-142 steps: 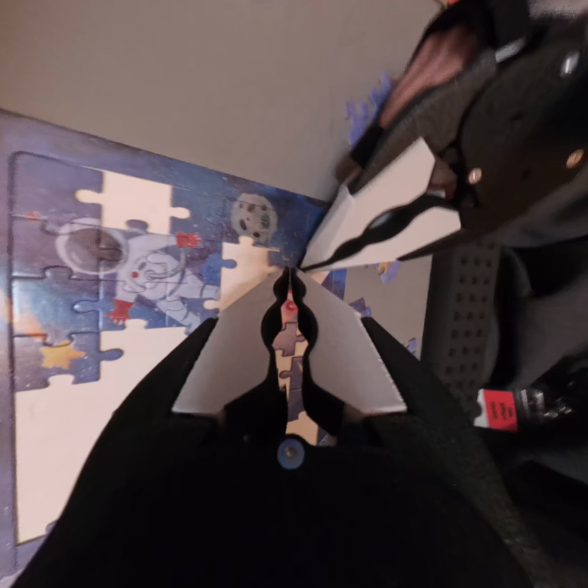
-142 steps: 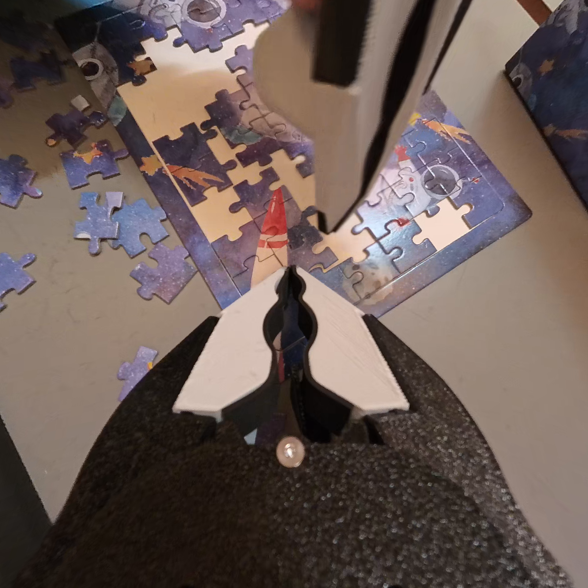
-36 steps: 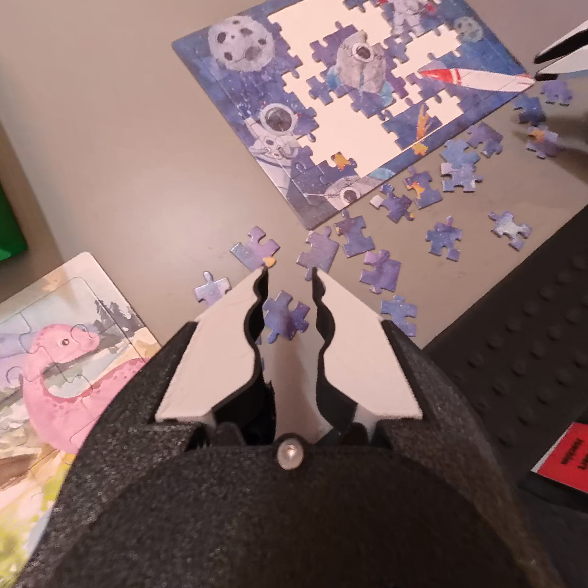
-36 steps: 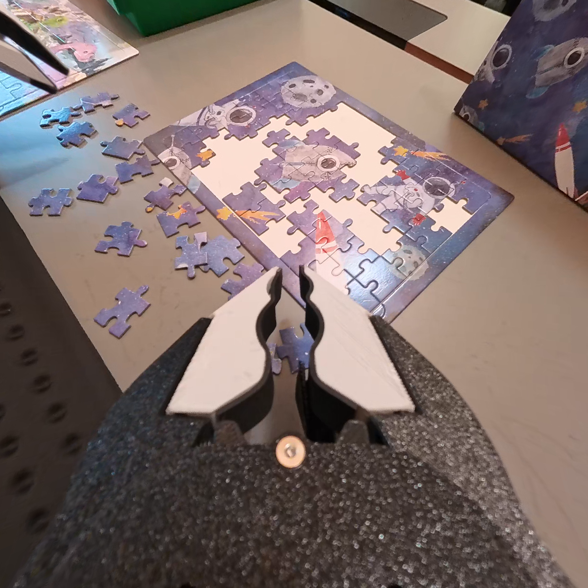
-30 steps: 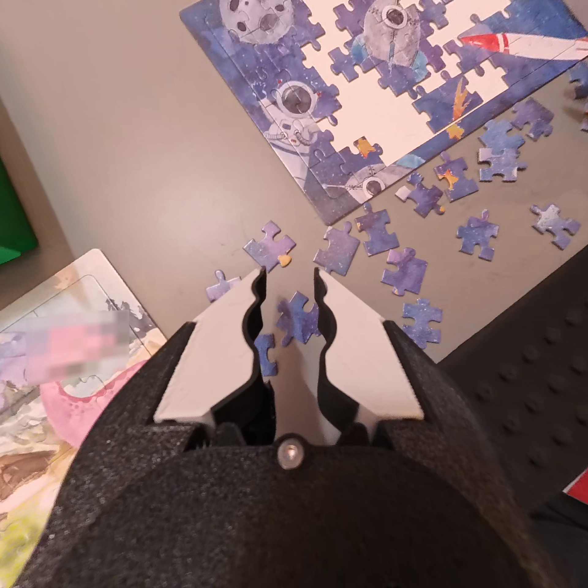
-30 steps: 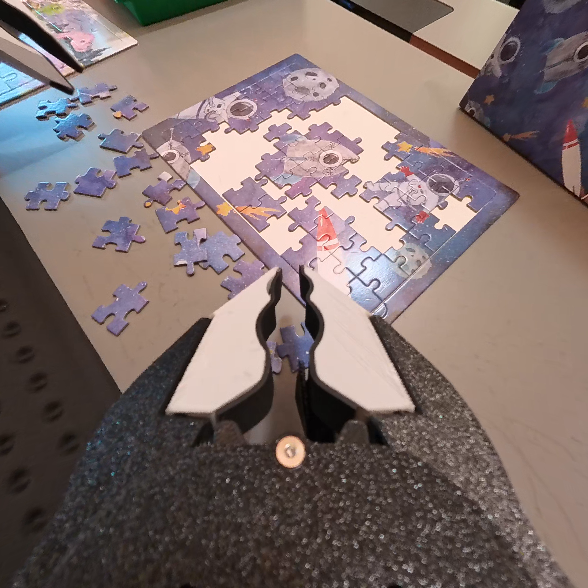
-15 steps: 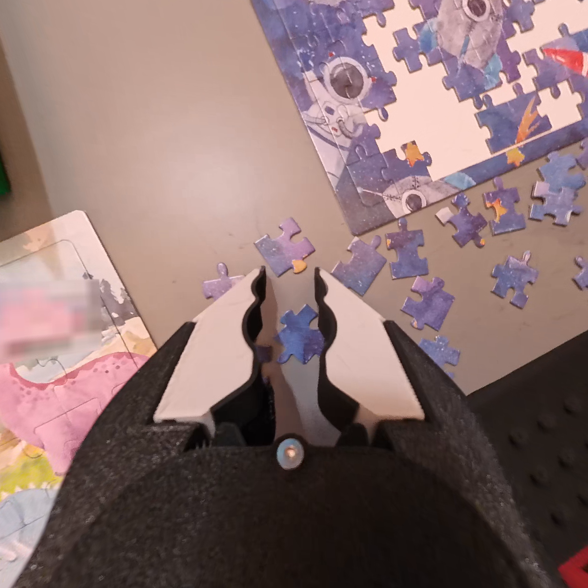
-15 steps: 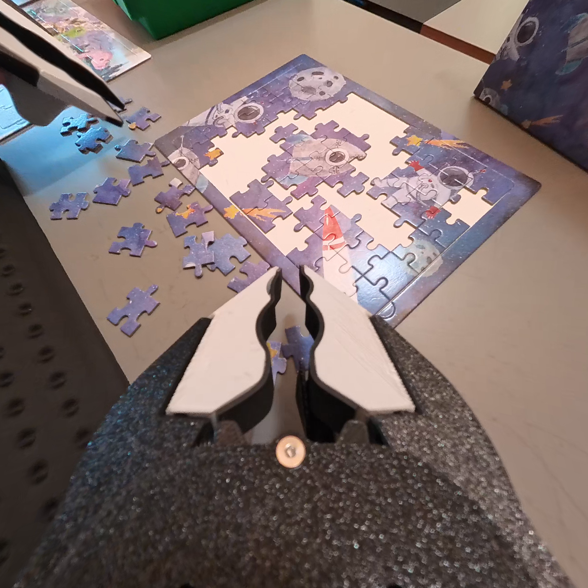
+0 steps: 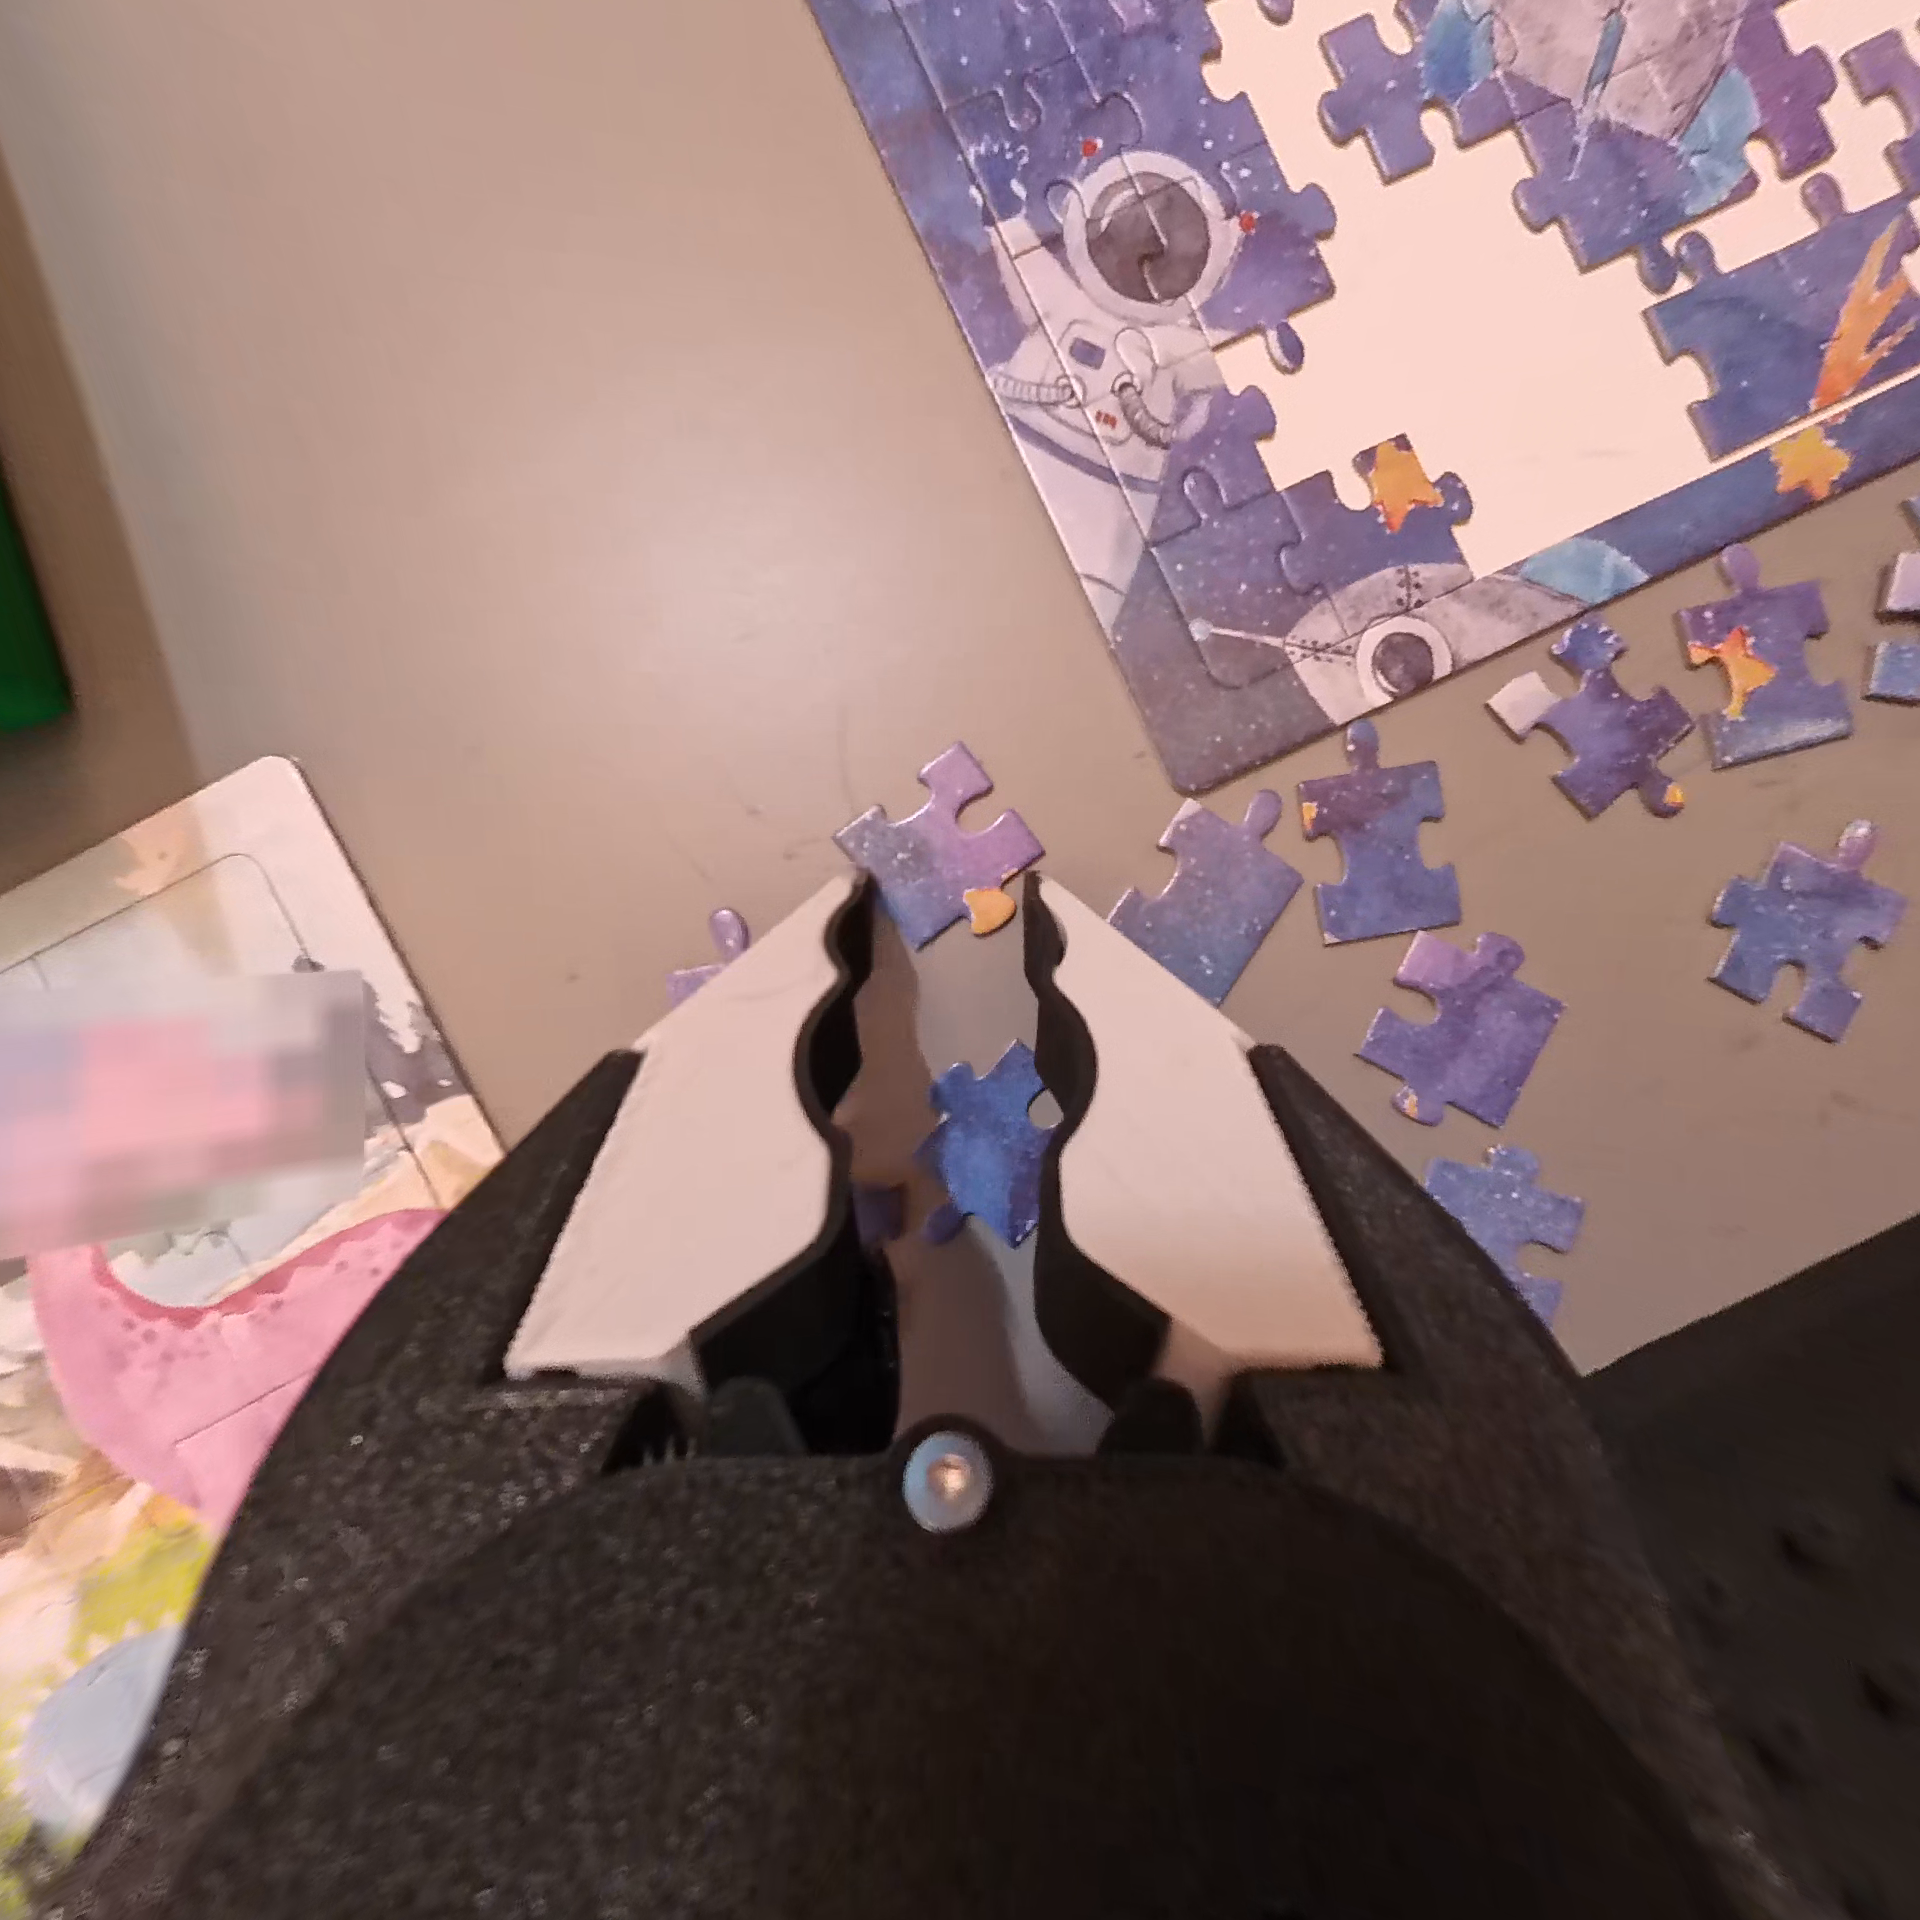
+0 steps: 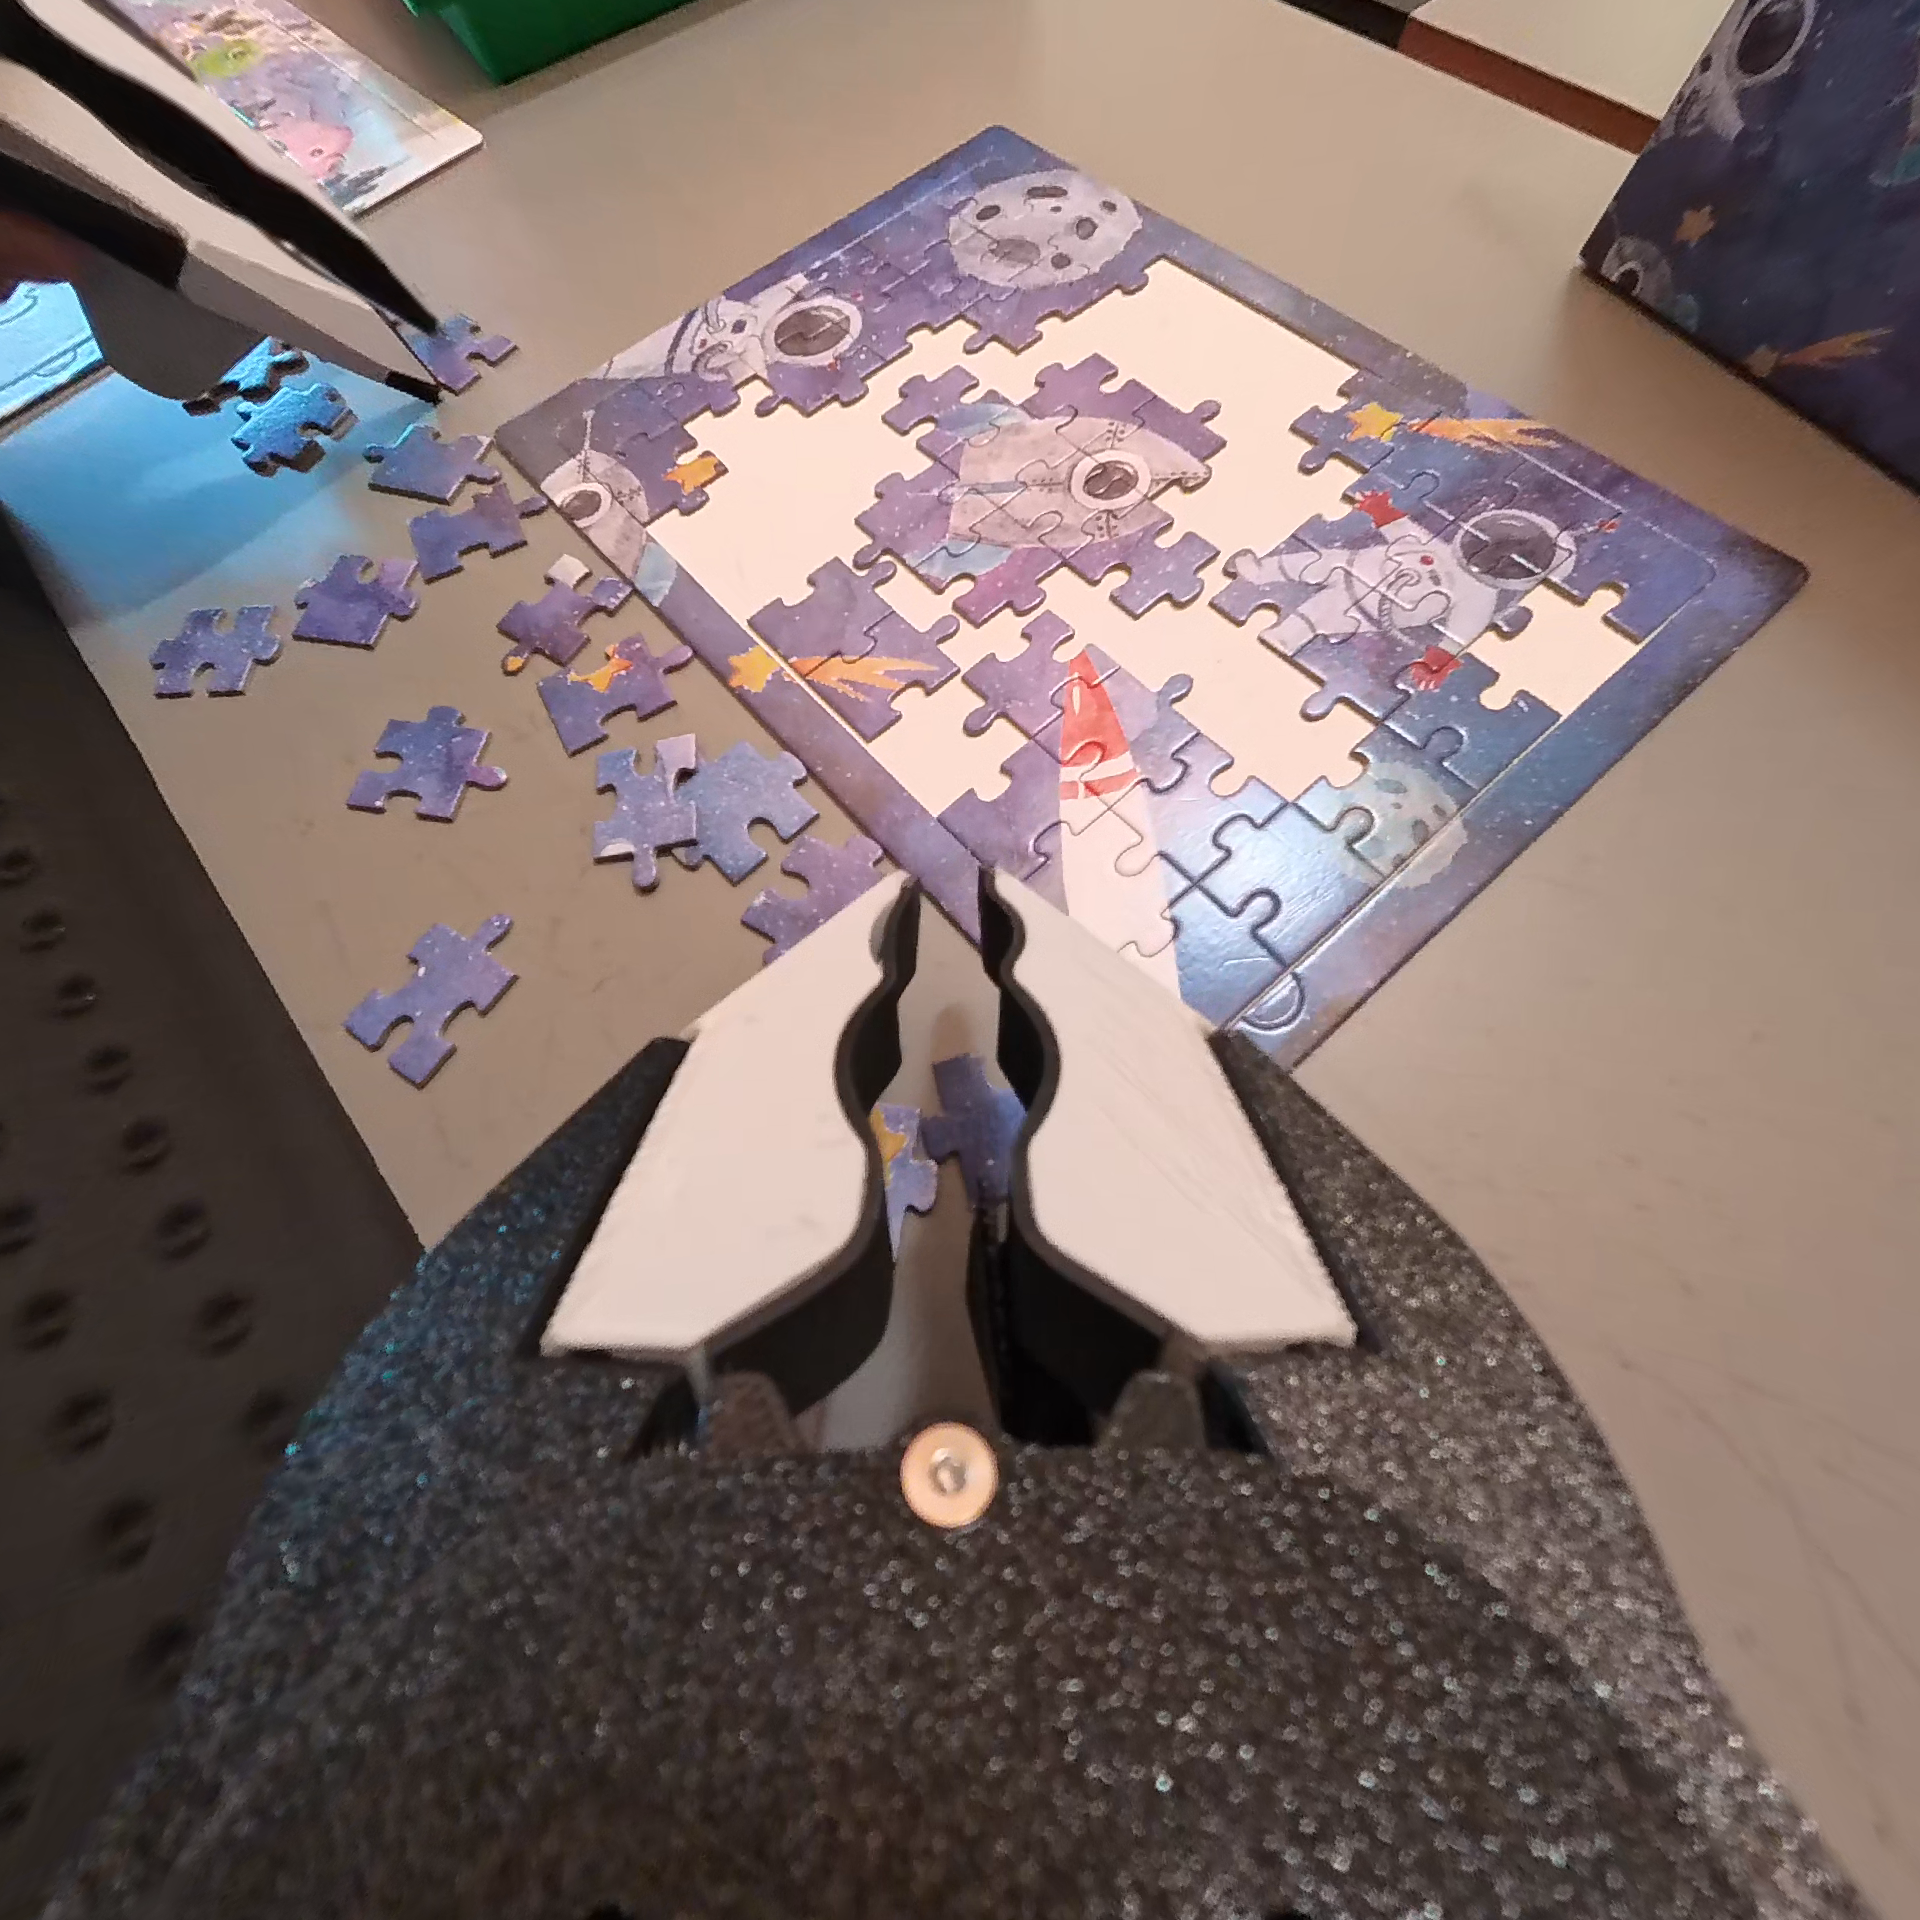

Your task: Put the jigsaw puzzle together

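The space jigsaw board (image 10: 1714,566) lies on the grey table, partly filled, with white gaps in the middle; its corner shows in the left wrist view (image 9: 904,135). Several loose blue-purple pieces (image 10: 431,764) lie along its left side. My left gripper (image 9: 945,883) is open, its tips right at a purple piece with an orange spot (image 9: 940,857); a darker blue piece (image 9: 992,1138) lies between its fingers. The right wrist view shows it too (image 10: 421,358). My right gripper (image 10: 948,894) is slightly open and empty, above the table at the board's near corner.
A dinosaur puzzle (image 9: 208,1299) lies left of the loose pieces. A green bin (image 10: 582,31) stands behind it. The puzzle box (image 10: 1787,208) stands at the far right. A dark dotted mat (image 10: 104,1039) borders the table's near edge.
Both grippers left the board and opened. In the last second my left gripper moved forward and down to the purple piece with the orange spot. My right gripper barely shifted.
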`<control>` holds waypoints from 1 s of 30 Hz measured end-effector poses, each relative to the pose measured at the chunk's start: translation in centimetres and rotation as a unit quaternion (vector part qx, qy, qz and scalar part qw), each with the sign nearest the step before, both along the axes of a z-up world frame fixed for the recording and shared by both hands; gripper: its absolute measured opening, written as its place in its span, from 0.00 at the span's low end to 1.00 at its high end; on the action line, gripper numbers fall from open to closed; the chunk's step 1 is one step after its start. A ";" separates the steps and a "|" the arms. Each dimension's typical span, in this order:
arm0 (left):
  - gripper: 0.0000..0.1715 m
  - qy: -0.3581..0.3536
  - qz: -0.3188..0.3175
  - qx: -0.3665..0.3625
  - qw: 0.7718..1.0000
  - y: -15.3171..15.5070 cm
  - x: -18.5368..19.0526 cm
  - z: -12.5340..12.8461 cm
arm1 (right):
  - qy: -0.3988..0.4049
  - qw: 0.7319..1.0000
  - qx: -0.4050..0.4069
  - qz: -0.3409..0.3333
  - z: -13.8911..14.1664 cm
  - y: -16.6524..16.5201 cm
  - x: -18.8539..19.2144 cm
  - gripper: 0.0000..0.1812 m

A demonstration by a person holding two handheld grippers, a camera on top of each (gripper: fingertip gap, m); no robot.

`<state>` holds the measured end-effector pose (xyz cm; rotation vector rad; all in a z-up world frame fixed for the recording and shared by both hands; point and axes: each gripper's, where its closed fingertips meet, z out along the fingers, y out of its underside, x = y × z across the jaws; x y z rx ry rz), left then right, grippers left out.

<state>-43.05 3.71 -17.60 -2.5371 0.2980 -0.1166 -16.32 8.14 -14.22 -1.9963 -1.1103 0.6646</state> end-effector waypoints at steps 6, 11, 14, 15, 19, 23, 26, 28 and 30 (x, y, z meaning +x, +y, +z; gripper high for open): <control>0.13 -0.027 0.002 -0.005 1.000 0.0 -0.2 0.1 | 0.000 1.000 0.000 0.001 0.0 0.0 0.0 0.06; 0.01 -0.032 -0.002 0.000 0.999 0.1 -0.6 0.3 | 0.000 1.000 0.000 0.001 0.0 0.0 0.0 0.06; 0.00 -0.023 -0.017 -0.007 1.000 -0.1 -0.5 0.2 | 0.000 1.000 -0.002 0.001 0.0 -0.1 0.0 0.06; 0.00 -0.019 -0.019 -0.007 1.000 -0.1 -0.6 0.2 | 0.000 1.000 -0.002 0.002 -0.1 -0.1 0.0 0.06; 0.07 -0.017 -0.005 0.003 1.000 -0.1 -0.8 0.8 | -0.001 1.000 -0.001 0.001 -0.1 0.0 0.0 0.06; 0.16 -0.027 0.034 0.012 0.999 -0.4 -0.6 1.2 | -0.002 1.000 -0.001 0.002 -0.1 -0.1 0.0 0.06; 0.22 -0.014 0.054 0.016 0.998 -0.5 -0.3 0.8 | -0.003 1.000 -0.001 0.003 -0.1 -0.1 0.0 0.06; 0.25 -0.002 0.061 0.013 0.998 -0.6 -0.3 0.2 | -0.002 1.000 0.001 0.003 -0.1 -0.1 0.0 0.06; 0.27 -0.002 0.063 0.012 0.998 -0.6 -0.1 0.0 | -0.001 1.000 0.000 0.002 0.0 -0.1 0.0 0.06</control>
